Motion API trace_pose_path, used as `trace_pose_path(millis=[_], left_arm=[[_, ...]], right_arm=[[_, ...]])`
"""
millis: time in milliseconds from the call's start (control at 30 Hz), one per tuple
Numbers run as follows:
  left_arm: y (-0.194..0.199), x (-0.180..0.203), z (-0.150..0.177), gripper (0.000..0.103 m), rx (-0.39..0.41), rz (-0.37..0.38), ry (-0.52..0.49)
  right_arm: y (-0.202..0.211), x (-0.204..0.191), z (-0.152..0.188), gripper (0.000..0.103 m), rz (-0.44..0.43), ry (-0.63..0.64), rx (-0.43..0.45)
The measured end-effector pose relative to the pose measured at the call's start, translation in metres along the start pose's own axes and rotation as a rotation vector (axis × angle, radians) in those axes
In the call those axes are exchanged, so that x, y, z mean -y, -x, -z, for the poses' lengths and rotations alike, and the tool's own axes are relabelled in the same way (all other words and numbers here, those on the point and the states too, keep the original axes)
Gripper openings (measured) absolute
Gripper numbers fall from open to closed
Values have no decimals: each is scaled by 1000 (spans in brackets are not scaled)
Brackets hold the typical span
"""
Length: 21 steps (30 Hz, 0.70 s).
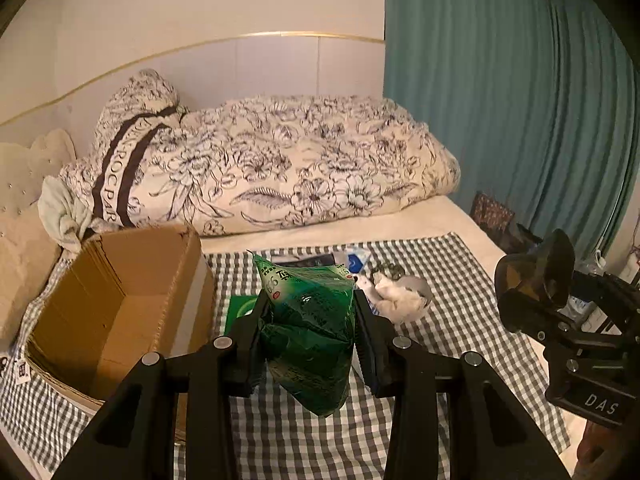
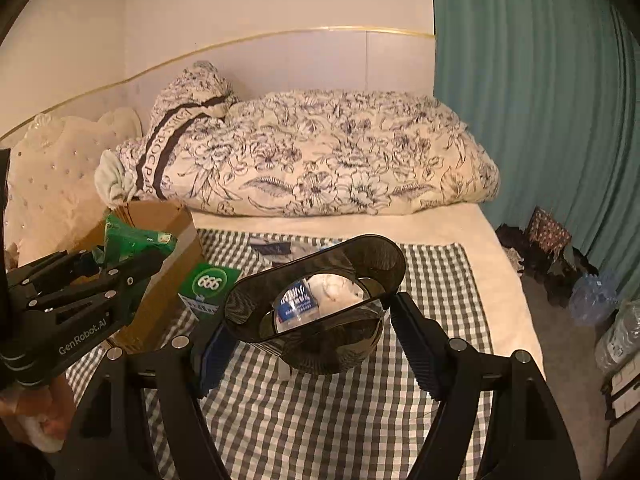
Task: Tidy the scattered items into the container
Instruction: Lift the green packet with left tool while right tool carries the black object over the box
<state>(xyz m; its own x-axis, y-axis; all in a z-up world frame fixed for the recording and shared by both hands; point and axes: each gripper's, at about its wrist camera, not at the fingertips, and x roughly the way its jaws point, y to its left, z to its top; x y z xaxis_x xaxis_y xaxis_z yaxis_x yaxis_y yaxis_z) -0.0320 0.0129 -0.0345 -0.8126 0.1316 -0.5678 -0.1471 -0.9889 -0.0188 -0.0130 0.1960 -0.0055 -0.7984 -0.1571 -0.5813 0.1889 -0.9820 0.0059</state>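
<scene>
Green crinkly packet point(image 1: 310, 332), light and soft, clamped mid-body in left gripper point(image 1: 308, 340) beside cardboard box point(image 1: 116, 308); dark glossy bowl point(image 2: 320, 304), rigid, slippery, pinched in right gripper point(image 2: 316, 340) above bed.

Left tool point(image 1: 308, 344) grips green packet point(image 1: 310, 332) beside cardboard box point(image 1: 120, 300).

Left tongs point(image 1: 308, 336) clamped on load; right tongs point(image 2: 316, 320) clamped, tilted down.

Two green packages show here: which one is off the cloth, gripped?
The crinkled green bag, clamped in the left gripper above the checked cloth. The other, a flat green box marked 666, lies on the cloth beside the cardboard box.
</scene>
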Motion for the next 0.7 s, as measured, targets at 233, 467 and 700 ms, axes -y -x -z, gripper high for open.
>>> trace_pose_path(millis=[233, 467, 700], left_arm=[[18, -7, -2, 39, 29, -32, -8], [33, -19, -3, 39, 46, -81, -25], [44, -41, -7, 39, 66, -114, -1]], right_arm=[[10, -10, -7, 74, -16, 9, 24], [9, -27, -12, 74, -50, 22, 35], [11, -46, -18, 74, -75, 43, 54]])
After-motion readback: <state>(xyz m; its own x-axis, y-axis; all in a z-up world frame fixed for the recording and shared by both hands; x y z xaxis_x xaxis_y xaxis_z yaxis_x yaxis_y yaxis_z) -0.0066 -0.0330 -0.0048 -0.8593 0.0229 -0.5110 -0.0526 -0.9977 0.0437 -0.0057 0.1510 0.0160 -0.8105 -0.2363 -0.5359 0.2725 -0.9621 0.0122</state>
